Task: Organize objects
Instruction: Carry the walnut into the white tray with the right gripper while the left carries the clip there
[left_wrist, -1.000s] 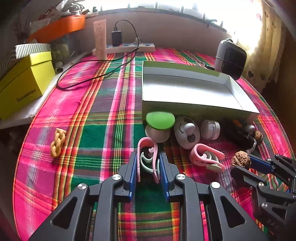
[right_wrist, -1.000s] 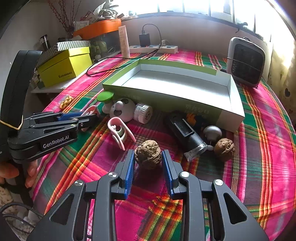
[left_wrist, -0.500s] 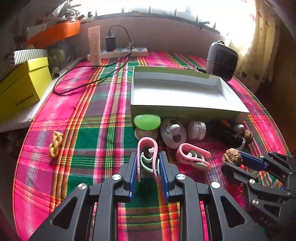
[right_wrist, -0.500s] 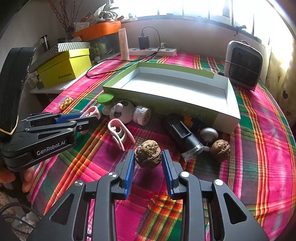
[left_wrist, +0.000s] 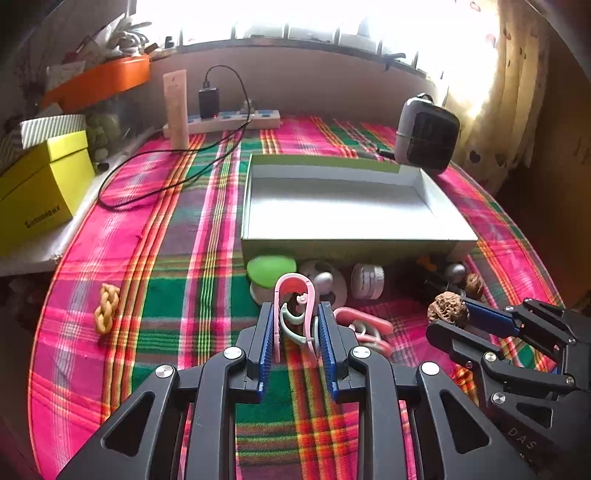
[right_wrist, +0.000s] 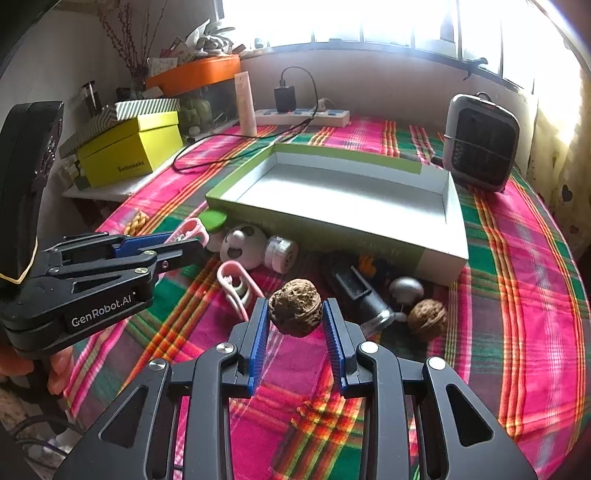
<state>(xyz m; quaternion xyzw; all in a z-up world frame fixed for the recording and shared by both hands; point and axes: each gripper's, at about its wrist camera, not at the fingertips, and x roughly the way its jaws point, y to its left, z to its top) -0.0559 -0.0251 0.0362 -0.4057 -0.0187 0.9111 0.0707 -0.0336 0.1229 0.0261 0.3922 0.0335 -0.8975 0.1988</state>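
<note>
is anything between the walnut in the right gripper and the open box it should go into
Nothing blocks an over-the-top path. The right gripper holds the walnut above the cloth; only the black device lies low before the box's near wall, and the box is empty.

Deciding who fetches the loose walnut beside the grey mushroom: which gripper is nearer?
Right. The right gripper sits just beside the loose walnut; the left gripper is across the clutter.

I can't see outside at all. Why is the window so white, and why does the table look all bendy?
Left wrist view: the window is blown out by daylight, washing out the cream curtain. Right wrist view: the same glare, and the fisheye lens bends the pink and green plaid tablecloth into a curve; the shallow white cardboard tray in the middle stays sharp.
</note>
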